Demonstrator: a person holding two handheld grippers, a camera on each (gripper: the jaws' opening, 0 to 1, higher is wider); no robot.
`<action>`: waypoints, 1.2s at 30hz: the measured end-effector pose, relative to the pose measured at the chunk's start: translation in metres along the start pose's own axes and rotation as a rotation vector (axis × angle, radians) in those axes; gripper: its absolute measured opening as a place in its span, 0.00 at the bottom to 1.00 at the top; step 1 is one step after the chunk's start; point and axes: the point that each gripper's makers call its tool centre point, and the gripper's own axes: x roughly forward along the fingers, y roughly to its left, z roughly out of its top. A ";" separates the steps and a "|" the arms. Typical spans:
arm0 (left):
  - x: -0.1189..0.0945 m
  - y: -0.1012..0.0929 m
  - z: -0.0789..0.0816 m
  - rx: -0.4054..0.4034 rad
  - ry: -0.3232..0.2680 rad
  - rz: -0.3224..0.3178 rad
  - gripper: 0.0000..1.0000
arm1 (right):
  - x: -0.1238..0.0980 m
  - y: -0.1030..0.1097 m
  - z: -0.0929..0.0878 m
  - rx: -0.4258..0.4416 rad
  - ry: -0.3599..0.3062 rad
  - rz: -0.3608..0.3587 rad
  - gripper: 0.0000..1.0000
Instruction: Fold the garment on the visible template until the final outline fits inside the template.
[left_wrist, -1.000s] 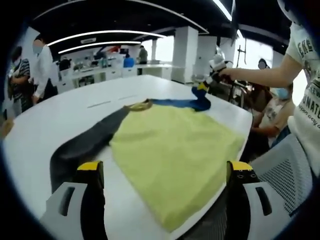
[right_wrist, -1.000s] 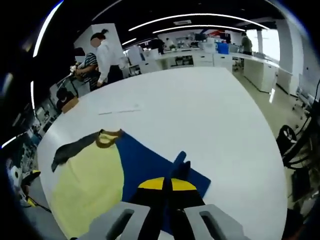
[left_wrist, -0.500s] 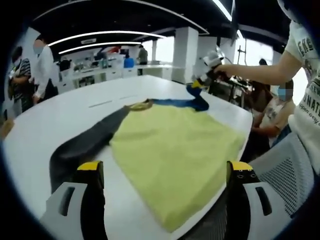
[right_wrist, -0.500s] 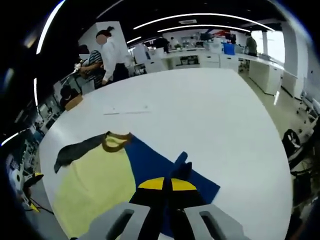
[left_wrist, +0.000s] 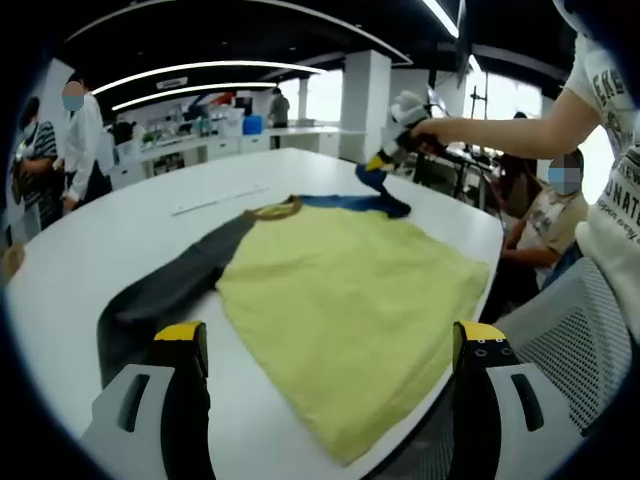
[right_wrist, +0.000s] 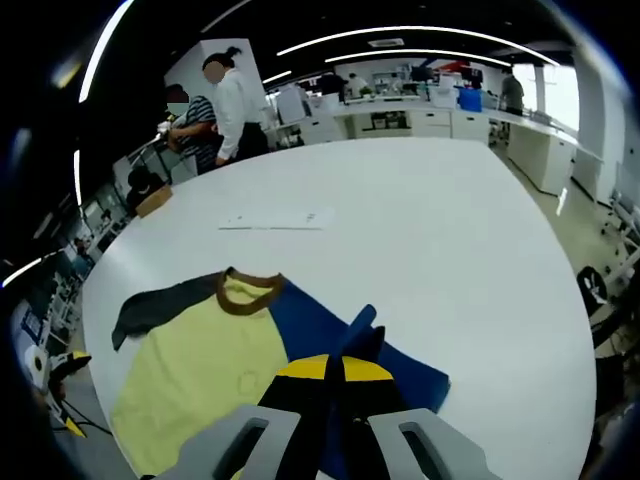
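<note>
the garment lies spread on the white table, its yellow-green body toward the near edge, a dark grey sleeve stretched flat to one side and a blue sleeve on the far side by the brown collar. in the left gripper view the left gripper hovers low over the near table edge, its 2 yellow-tipped jaws spread wide apart with the yellow-green cloth lying between them but not pinched. across the table the person's outstretched arm reaches over the far corner, the hand wrapped around the right gripper, which points down and lifts the end of the blue sleeve off the table. in the right gripper view the right gripper has its jaws pressed together on a raised fold of the blue sleeve, the rest of the sleeve trailing down to the tabletop. beyond the collar a faint pale rectangle lies on the table, well apart from the garment; i cannot tell what it is. 2 people stand at the far end of the table, and a seated person is past the far corner.
</note>
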 end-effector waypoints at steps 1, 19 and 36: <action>0.000 0.000 0.001 0.003 -0.004 -0.003 0.99 | 0.001 0.001 0.001 0.003 -0.001 0.002 0.00; 0.001 -0.003 0.009 0.006 -0.032 -0.033 0.99 | 0.012 0.044 0.017 -0.064 0.012 0.067 0.00; 0.002 0.000 0.014 -0.013 -0.047 -0.058 0.99 | 0.031 0.087 0.035 -0.115 0.023 0.134 0.00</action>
